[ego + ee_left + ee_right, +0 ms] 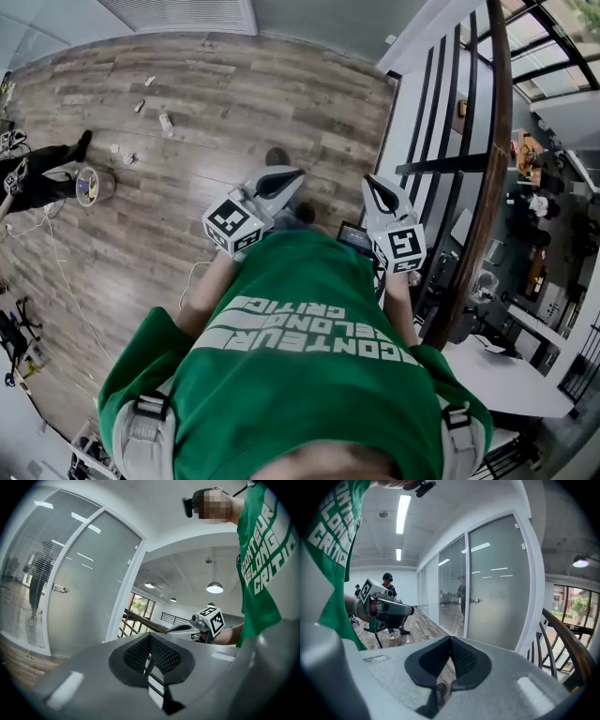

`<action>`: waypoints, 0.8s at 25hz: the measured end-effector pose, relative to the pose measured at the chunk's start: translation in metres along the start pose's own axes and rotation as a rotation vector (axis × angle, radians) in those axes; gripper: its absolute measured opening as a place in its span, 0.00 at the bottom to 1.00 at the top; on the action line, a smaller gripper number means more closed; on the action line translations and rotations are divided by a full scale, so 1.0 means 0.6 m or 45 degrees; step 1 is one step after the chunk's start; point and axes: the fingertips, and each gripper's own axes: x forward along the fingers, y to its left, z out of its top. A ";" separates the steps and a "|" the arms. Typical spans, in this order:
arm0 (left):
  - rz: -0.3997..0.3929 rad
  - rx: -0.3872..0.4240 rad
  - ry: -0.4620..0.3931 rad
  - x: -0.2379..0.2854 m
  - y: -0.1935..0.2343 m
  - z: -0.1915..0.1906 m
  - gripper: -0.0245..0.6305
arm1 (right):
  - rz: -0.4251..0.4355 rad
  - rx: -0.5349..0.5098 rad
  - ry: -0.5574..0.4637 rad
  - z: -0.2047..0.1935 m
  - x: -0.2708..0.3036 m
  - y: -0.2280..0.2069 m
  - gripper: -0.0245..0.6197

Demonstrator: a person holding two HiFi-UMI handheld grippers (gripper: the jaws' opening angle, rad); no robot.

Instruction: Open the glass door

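Note:
The frosted glass door stands shut in its white frame, a few steps ahead, with a small metal handle on its left side. In the left gripper view the same door fills the left half, its handle at mid height. My left gripper is shut with nothing between its pads. My right gripper is shut and empty too. In the head view both are held in front of my green shirt, left gripper and right gripper, side by side over the wooden floor, well short of the door.
A dark wooden stair railing with black bars runs along my right. A person in black stands far left by a round tub on the floor. Small scraps lie on the planks. Glass partitions with blinds continue left of the door.

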 end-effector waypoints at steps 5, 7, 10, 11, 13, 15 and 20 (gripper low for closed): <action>-0.005 -0.005 0.003 0.018 0.022 0.005 0.06 | -0.010 0.012 0.019 -0.005 0.016 -0.017 0.03; -0.008 -0.005 0.007 0.025 0.033 0.009 0.06 | -0.018 0.018 0.025 -0.006 0.022 -0.028 0.03; -0.012 -0.002 0.024 0.035 0.052 0.013 0.06 | -0.035 0.027 0.031 -0.002 0.033 -0.044 0.03; -0.012 -0.001 0.029 0.039 0.061 0.015 0.06 | -0.040 0.030 0.033 0.000 0.038 -0.051 0.03; -0.010 -0.003 0.030 0.046 0.082 0.024 0.06 | -0.052 0.036 0.036 0.006 0.048 -0.065 0.03; -0.001 -0.006 0.016 0.056 0.105 0.038 0.06 | -0.064 0.038 0.043 0.011 0.059 -0.081 0.03; 0.027 -0.007 -0.010 0.085 0.161 0.068 0.06 | -0.078 0.037 0.059 0.028 0.091 -0.122 0.03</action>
